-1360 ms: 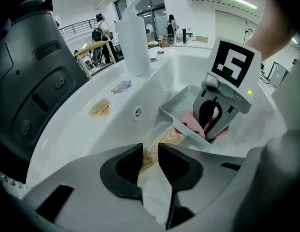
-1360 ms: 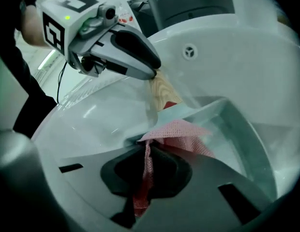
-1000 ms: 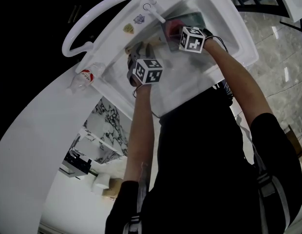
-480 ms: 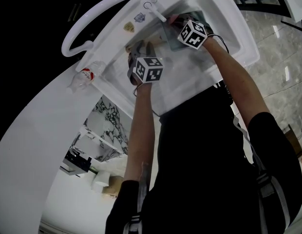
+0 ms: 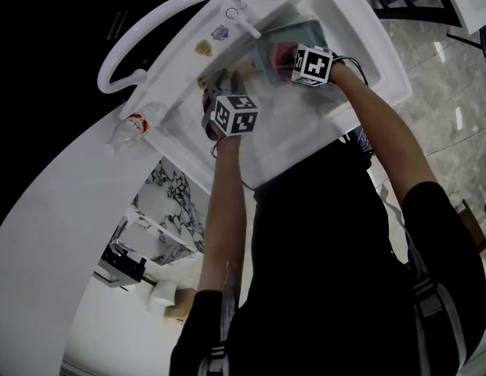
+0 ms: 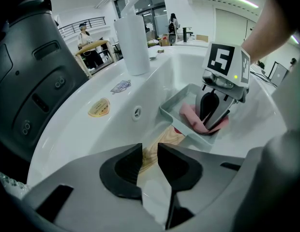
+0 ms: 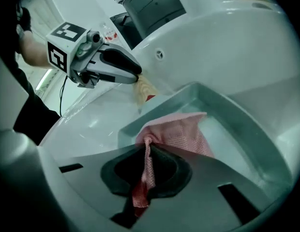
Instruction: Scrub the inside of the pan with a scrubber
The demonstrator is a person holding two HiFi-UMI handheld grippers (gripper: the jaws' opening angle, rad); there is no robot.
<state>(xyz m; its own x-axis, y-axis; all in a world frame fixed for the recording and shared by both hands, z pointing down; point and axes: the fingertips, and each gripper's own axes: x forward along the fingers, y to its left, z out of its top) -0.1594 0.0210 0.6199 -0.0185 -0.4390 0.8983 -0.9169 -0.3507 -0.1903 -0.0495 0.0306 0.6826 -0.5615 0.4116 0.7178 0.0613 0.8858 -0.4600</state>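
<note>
Grey square pan (image 7: 247, 124) in sink (image 7: 227, 47), pink mesh scrubber (image 7: 181, 132) spread inside

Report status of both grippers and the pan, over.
Left gripper jaws closing on pan handle. Right gripper shut on pink scrubber, inside pan. Nothing blocking.

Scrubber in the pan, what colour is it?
The scrubber is pink, with a fine mesh weave. The right gripper view shows it best.

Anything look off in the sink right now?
Nothing stands out. The square metal pan sits in the white sink, and the right gripper holds the pink mesh scrubber inside it.
</note>
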